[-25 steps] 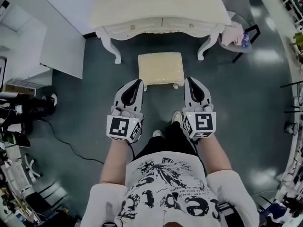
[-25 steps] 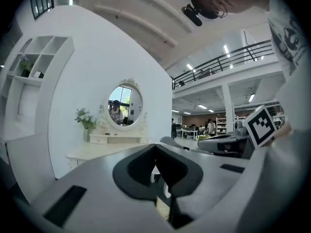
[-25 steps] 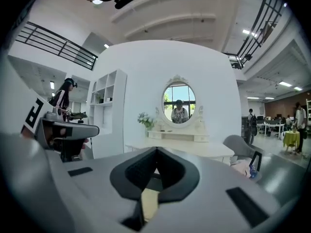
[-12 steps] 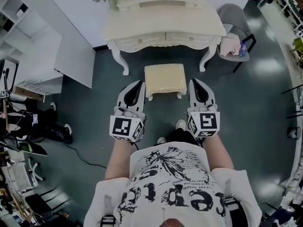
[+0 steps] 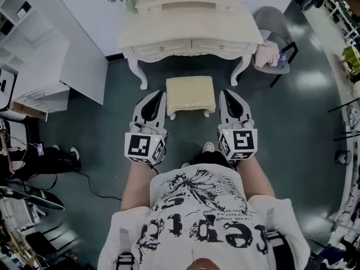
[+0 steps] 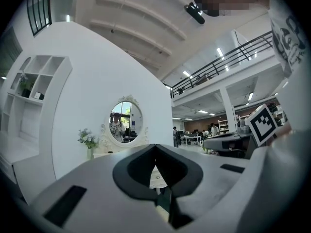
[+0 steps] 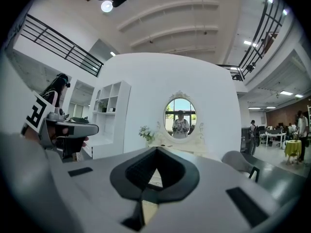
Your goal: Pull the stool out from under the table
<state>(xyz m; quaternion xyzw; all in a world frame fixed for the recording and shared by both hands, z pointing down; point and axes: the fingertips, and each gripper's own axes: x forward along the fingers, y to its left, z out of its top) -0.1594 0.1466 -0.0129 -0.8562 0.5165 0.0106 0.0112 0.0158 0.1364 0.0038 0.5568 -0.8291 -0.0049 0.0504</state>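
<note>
Counting one cream padded stool (image 5: 191,94), one ornate cream worktop (image 5: 191,35); our left tool (image 5: 160,94) and right tool (image 5: 223,94) both closed, empty.

Open floor (image 5: 315,111) flanks the stool (image 5: 190,93); the dressing table (image 5: 191,35) blocks ahead, with a grey chair (image 5: 269,21) at its right.

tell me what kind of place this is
Probably an open lab or studio hall with a staged bedroom corner: a cream dressing table and oval mirror stand against a freestanding white wall, beside a railed mezzanine.
</note>
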